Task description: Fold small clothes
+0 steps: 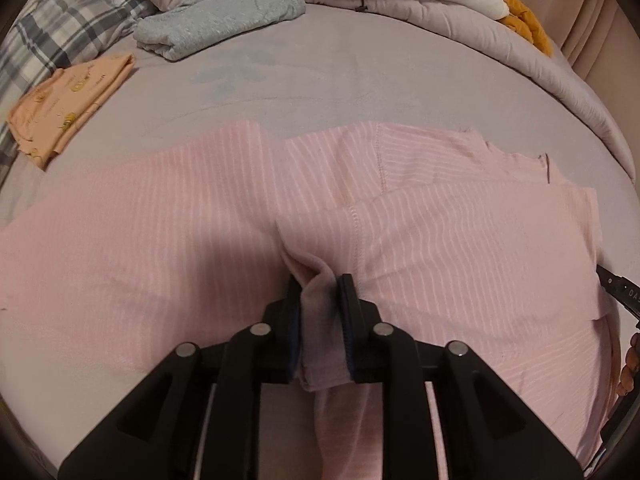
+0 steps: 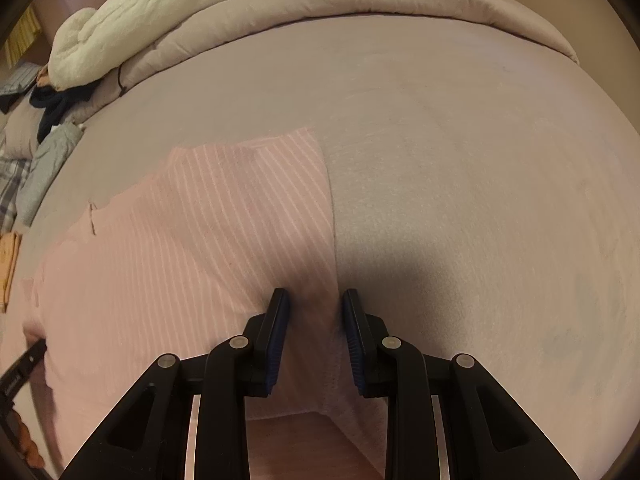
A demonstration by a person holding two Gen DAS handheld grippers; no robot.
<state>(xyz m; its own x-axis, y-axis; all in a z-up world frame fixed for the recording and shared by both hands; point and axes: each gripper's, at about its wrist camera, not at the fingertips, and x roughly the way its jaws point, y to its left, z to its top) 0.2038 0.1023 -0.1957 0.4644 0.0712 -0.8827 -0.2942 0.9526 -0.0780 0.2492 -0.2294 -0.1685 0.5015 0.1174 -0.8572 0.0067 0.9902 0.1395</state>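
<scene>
A pink garment with thin white stripes (image 1: pixel 200 240) lies spread across the mauve bed sheet (image 1: pixel 320 72). My left gripper (image 1: pixel 320 284) is shut on a bunched fold of its near edge. In the right wrist view the same garment (image 2: pixel 192 240) fills the left half, its right edge running down toward my right gripper (image 2: pixel 314 298). The right jaws stand apart with the garment's edge between them, not pinched. The right gripper's tip also shows at the right edge of the left wrist view (image 1: pixel 618 288).
A folded orange garment (image 1: pixel 68 104) and a folded grey garment (image 1: pixel 216 16) lie at the far left. A plaid pillow (image 1: pixel 60 28), a rolled duvet (image 2: pixel 320 8), a white blanket (image 2: pixel 160 4) and dark clothes (image 2: pixel 56 108) line the far side.
</scene>
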